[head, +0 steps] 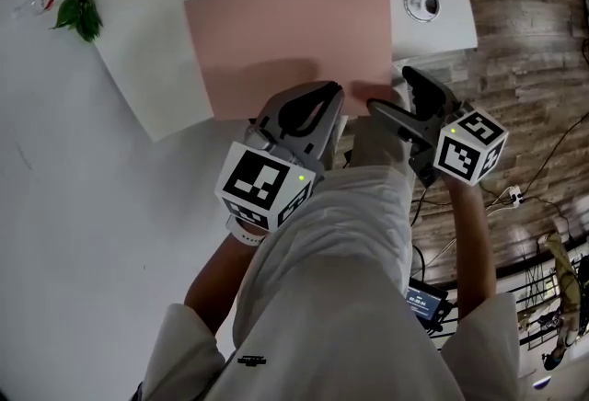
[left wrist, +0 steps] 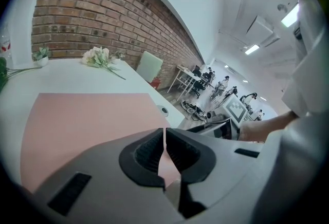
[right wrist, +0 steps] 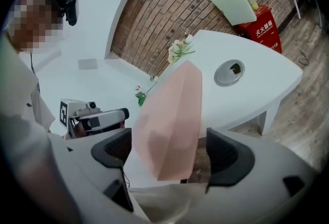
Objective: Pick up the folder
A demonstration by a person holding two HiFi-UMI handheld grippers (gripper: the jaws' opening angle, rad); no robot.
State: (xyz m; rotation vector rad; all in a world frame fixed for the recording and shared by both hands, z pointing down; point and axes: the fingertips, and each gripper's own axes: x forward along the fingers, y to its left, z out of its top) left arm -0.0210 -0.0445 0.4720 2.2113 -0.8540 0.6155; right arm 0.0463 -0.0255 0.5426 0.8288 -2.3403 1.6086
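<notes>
The pink folder point(head: 285, 31) lies flat on the white table point(head: 138, 68), its near edge at the table's front edge. My left gripper point(head: 333, 100) is at that near edge, just above the folder point(left wrist: 87, 120). In the left gripper view its pads point(left wrist: 154, 148) meet with nothing between them. My right gripper point(head: 391, 88) is at the folder's near right corner, rolled on its side. In the right gripper view the folder point(right wrist: 172, 115) passes edge-on between the wide-apart jaws of the right gripper point(right wrist: 169, 151), and neither pad point(right wrist: 226, 153) touches it.
A round cable grommet point(head: 421, 2) sits in the table right of the folder. A flower stem point(head: 83, 8) lies at the far left and a bunch of flowers point(left wrist: 100, 57) farther back. Wooden floor point(head: 525, 68) with cables lies to the right.
</notes>
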